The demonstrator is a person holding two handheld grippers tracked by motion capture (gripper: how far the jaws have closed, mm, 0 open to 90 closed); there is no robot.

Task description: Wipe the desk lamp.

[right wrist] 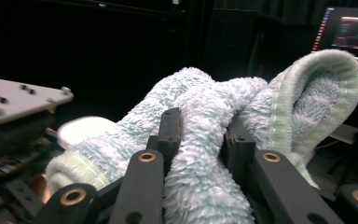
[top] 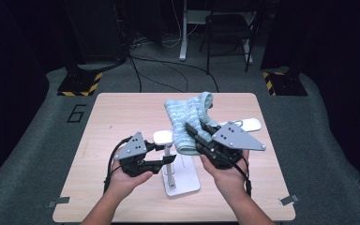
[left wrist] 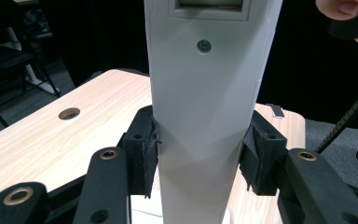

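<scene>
A white stand [top: 183, 180] sits on the wooden table, with an upright post [left wrist: 205, 93] and a crossbar whose rounded ends [top: 161, 137] stick out. My left gripper [top: 168, 158] is shut on the post, and its pads [left wrist: 142, 156] press both sides of it in the left gripper view. A fluffy pale blue-green sock [top: 187, 115] is draped over the crossbar. My right gripper [top: 193, 132] is shut on the sock [right wrist: 200, 186], whose pile bulges between the jaws. The sock's open cuff [right wrist: 317, 93] curls up at the right.
The wooden table [top: 122, 112] has a cable hole [left wrist: 69, 113] and metal clips [top: 288, 200] at its front corners. Beyond it, on the grey floor, are cables, a chair [top: 227, 28] and two hazard-striped bases [top: 79, 84]. A lit monitor [right wrist: 354, 32] stands in the dark background.
</scene>
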